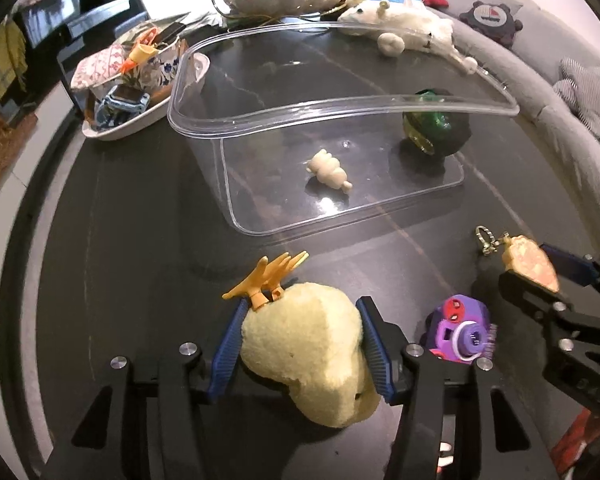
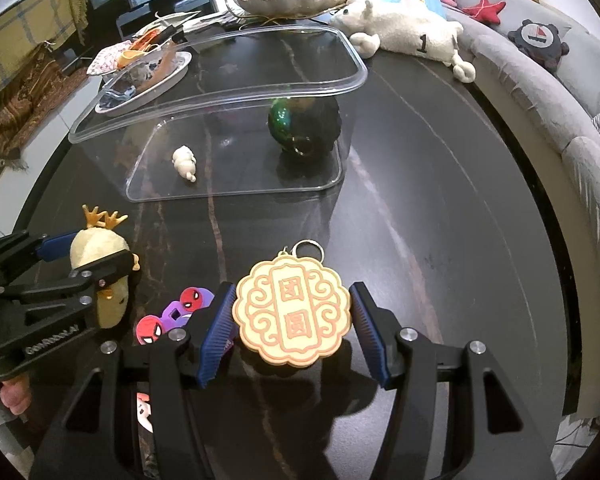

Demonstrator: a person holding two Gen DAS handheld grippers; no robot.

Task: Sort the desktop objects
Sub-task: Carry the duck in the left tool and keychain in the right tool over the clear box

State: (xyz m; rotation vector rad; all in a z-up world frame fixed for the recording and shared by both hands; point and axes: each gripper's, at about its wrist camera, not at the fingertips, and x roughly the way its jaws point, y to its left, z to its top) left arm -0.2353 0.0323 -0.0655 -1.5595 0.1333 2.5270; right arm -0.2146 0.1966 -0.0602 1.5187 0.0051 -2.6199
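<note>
Yellow plush toy upright, antlers pointing up.

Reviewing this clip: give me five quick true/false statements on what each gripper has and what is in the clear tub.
1. The left gripper is closed on the yellow plush toy. True.
2. The right gripper grips the purple toy camera. False: it grips the mooncake keychain; the purple toy camera lies on the table.
3. The clear tub is empty. False: it holds a small cream figure and a dark green ball.
4. The white plush animal lies outside the tub, beyond its far rim. True.
5. The mooncake keychain has a metal ring attached. True.
</note>
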